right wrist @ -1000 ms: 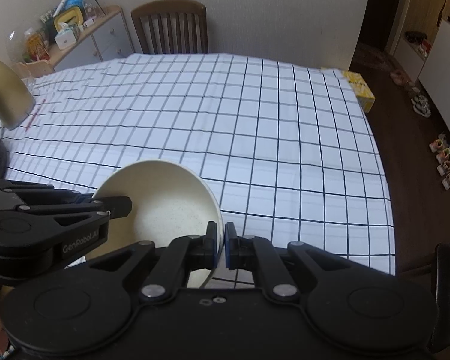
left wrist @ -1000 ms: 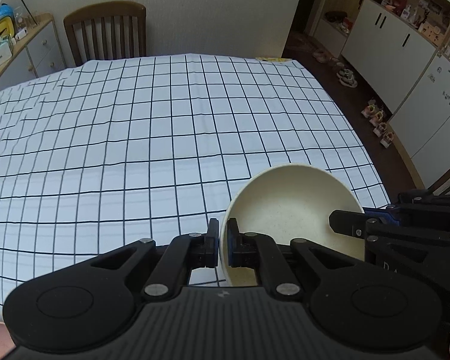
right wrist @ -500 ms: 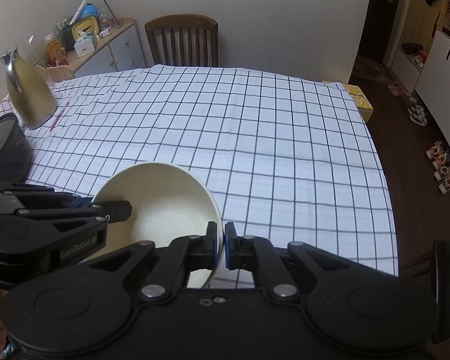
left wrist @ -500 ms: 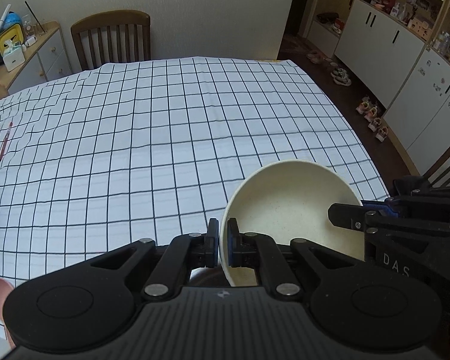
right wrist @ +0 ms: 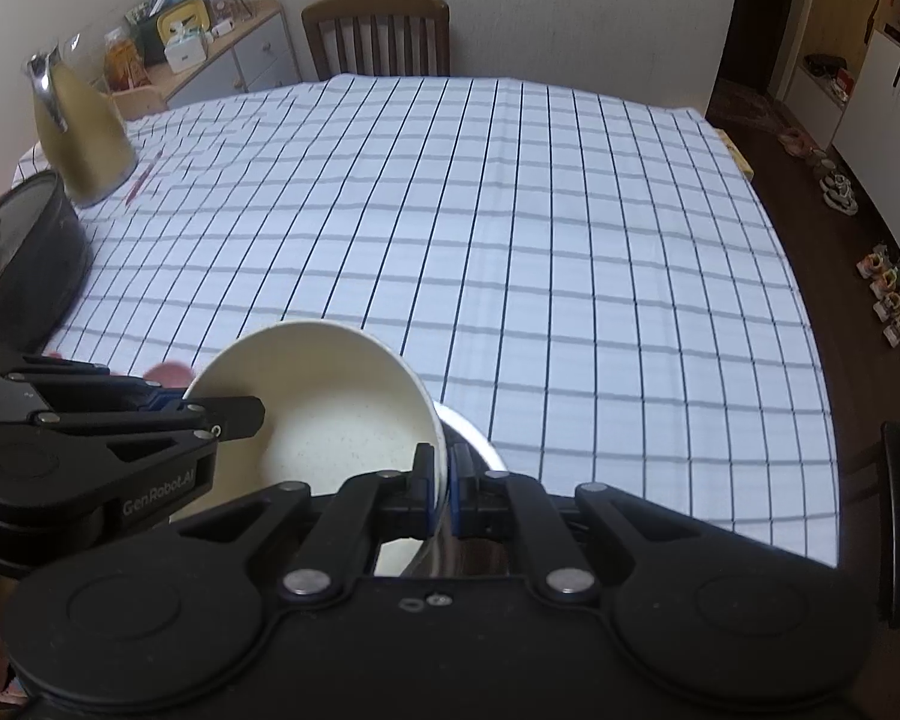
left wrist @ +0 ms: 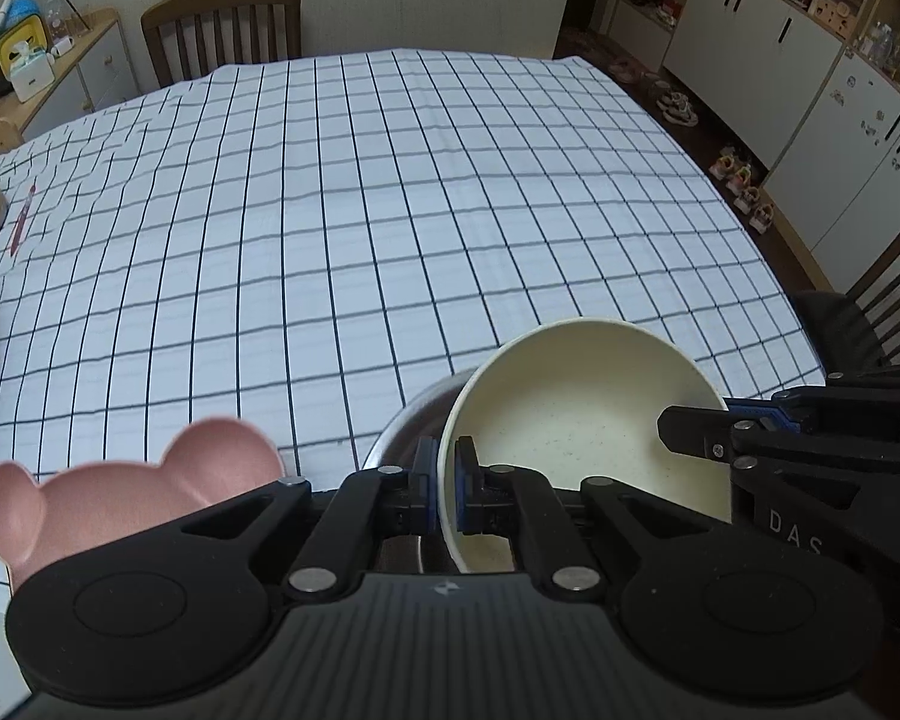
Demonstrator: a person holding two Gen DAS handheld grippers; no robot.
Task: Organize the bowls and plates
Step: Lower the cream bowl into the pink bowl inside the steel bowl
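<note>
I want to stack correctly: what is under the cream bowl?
Under the cream bowl a metal bowl's rim shows; the grippers and the cream bowl cover its inside.

Your left tongs (left wrist: pixel 444 495) clamp one side of the cream round bowl's (left wrist: pixel 576 414) rim, your right tongs (right wrist: pixel 447 489) the opposite side, both angled steeply downward.

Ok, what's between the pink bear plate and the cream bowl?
A metal bowl, partly hidden behind the cream bowl and right of the pink bear plate, in the left wrist view.

Black left claw (left wrist: pixel 444 489), blue pads, silver screws, right claw (right wrist: pixel 447 483) alike
</note>
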